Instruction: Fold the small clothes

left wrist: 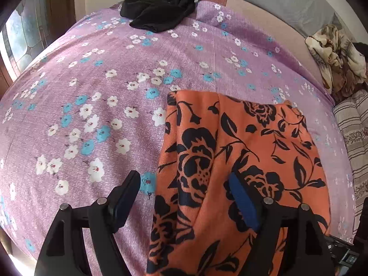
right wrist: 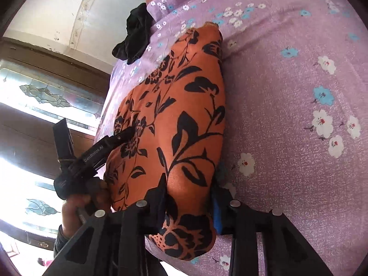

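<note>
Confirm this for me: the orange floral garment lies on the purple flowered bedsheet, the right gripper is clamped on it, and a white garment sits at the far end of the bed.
Not quite. The far garment is black, not white; the left wrist view shows it. The rest stands: the orange floral garment lies on the purple flowered bedsheet, and the right gripper is clamped on it.

The orange garment [left wrist: 241,161], printed with black roses and leaves, lies folded lengthwise into a long strip on the lilac flowered bed sheet [left wrist: 92,92], one layer lapped over another along its left side. A crumpled black garment [left wrist: 161,7] (unfolded, in a heap) sits well apart near the bed's far edge.
</note>
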Action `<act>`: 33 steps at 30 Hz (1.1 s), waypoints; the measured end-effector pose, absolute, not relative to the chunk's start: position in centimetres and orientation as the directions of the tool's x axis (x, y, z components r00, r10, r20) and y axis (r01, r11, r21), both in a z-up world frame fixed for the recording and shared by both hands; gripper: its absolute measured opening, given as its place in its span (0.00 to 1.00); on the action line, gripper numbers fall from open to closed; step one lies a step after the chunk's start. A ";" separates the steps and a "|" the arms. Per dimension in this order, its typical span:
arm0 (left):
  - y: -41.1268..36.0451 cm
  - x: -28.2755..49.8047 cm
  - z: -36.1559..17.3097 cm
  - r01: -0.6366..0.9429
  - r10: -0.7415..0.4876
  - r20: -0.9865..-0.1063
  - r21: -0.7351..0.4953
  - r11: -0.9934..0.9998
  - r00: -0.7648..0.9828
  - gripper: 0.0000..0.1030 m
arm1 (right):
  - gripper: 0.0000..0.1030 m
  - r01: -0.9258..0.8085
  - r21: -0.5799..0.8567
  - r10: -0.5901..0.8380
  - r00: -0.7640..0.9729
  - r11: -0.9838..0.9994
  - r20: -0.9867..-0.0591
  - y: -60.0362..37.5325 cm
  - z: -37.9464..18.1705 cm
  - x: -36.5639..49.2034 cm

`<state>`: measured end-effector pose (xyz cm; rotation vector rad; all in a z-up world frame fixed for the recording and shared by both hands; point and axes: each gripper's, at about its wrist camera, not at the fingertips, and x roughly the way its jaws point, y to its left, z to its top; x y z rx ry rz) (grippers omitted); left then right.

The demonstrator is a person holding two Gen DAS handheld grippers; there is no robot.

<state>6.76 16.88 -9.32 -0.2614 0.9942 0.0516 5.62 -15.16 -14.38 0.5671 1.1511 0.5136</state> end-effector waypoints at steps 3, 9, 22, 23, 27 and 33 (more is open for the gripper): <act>17.1 2.8 -7.1 -0.134 -0.105 -0.788 -0.231 0.964 0.606 0.76 | 0.36 -0.098 0.613 0.609 0.314 0.784 -0.729 -14.7 -14.7 5.6; 18.1 -1.0 -13.3 -0.159 -0.216 -0.841 -0.333 0.930 0.496 0.55 | 0.59 -0.055 0.652 0.630 0.331 0.756 -0.702 -16.4 -15.4 5.0; 19.3 4.8 -7.8 -0.078 -0.248 -0.800 -0.343 0.936 0.546 0.45 | 0.59 -0.316 0.579 0.660 0.330 0.751 -0.675 -10.5 -9.8 6.3; 19.3 6.3 -8.5 -0.079 -0.266 -0.812 -0.356 0.931 0.519 0.45 | 0.59 -0.312 0.587 0.664 0.309 0.747 -0.681 -10.1 -10.6 6.4; 18.6 11.6 -11.4 -0.037 -0.272 -0.856 -0.319 0.947 0.440 0.28 | 0.59 -0.303 0.601 0.673 0.290 0.739 -0.681 -10.2 -12.1 5.9; 19.6 14.5 -12.2 -0.079 -0.303 -0.851 -0.369 0.926 0.430 0.30 | 0.60 -0.317 0.619 0.694 0.264 0.718 -0.670 -10.2 -12.8 6.0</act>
